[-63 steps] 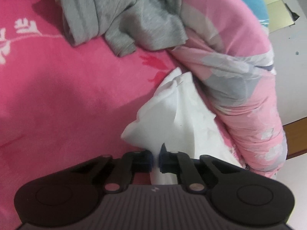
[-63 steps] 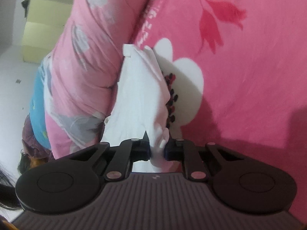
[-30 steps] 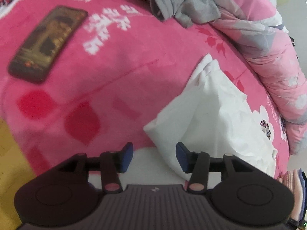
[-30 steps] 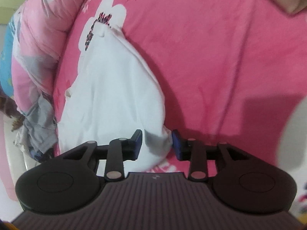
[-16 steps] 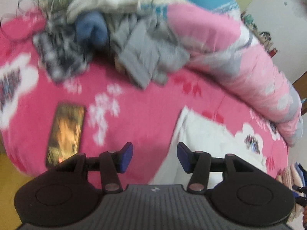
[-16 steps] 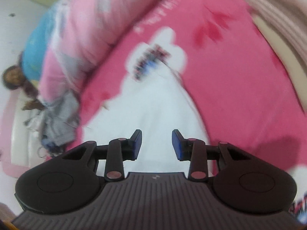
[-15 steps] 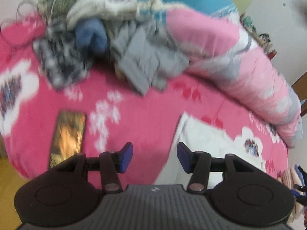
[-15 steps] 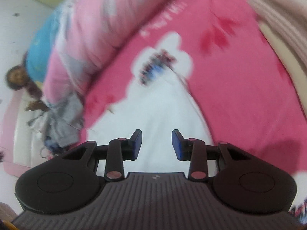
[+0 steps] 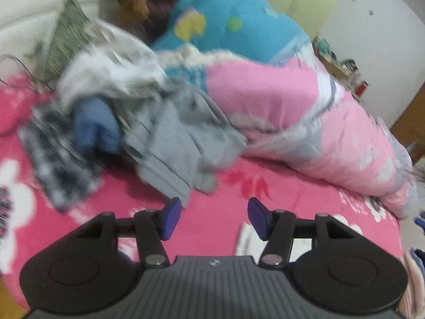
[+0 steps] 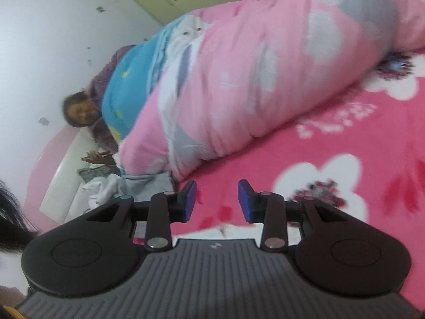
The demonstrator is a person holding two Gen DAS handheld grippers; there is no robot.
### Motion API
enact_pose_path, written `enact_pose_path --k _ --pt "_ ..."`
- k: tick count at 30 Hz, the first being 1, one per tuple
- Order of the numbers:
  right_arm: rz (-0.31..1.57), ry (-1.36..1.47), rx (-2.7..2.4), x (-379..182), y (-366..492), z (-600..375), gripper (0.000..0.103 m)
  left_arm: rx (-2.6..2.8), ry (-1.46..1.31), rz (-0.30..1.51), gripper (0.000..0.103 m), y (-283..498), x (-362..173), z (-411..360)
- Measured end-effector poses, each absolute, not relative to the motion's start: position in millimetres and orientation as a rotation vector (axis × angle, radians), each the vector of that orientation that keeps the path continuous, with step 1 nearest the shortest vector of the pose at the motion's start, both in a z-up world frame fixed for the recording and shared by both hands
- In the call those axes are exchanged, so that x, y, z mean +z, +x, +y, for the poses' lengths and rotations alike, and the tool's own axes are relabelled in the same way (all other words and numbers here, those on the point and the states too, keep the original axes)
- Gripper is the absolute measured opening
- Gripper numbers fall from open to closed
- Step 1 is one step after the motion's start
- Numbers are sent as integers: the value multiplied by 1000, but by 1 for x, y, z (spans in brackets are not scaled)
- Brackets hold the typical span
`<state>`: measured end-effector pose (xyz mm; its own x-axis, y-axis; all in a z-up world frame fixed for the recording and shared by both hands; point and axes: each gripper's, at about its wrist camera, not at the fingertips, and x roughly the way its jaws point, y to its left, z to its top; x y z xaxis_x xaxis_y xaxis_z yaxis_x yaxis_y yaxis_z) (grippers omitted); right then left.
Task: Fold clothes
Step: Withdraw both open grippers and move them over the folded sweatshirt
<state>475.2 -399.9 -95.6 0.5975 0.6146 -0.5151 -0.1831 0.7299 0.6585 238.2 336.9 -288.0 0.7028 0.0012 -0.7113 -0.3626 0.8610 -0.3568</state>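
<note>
Clothes (image 9: 170, 143) unlabelled, heaped on blanket (image 9: 217, 220)

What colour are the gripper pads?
Blue-purple pads, seen best in the left wrist view.

A heap of clothes (image 9: 127, 122) lay on the bedspread (image 9: 225, 194), with the rolled quilt (image 9: 305, 122) touching its right side. A cushion (image 9: 66, 45) stood behind the heap. A person (image 10: 82, 111) lay beyond the quilt's far end.
</note>
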Motion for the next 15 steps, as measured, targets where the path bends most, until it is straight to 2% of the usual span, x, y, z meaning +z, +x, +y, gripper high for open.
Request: enact_pose_path --k 5,9,15 --pt "841 500 601 -118 506 -331 34 114 -530 914 56 267 -363 300" --pt "889 374 696 -146 517 -274 34 86 -565 1014 51 282 -417 281" --pt "963 108 844 -190 513 -196 30 16 -466 1035 48 311 -442 258"
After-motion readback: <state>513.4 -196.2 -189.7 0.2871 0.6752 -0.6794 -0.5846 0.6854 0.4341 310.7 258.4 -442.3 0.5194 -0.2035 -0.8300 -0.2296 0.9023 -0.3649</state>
